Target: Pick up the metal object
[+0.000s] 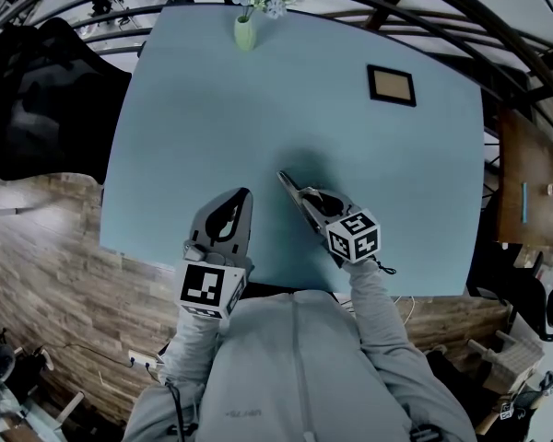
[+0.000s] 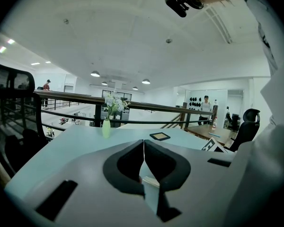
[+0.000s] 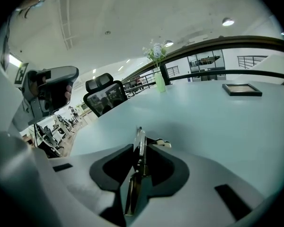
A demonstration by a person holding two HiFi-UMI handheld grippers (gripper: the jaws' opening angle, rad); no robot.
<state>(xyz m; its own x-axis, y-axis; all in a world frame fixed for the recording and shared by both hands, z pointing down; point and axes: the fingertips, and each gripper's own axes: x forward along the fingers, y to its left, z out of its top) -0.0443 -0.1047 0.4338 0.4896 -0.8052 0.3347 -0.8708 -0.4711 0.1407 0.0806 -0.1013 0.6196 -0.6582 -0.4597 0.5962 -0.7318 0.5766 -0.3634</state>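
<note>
The metal object is a thin, flat, shiny piece standing on edge between the jaws of my right gripper, which is shut on it. In the head view its tip pokes out past the right gripper over the middle of the pale blue table. Whether it rests on the table or hangs just above it I cannot tell. My left gripper lies to its left, near the table's front edge. In the left gripper view the left gripper is shut, pads touching, with nothing held.
A green vase of flowers stands at the table's far edge, and a small dark picture frame lies at the far right. A black office chair is off the left side, a wooden desk off the right.
</note>
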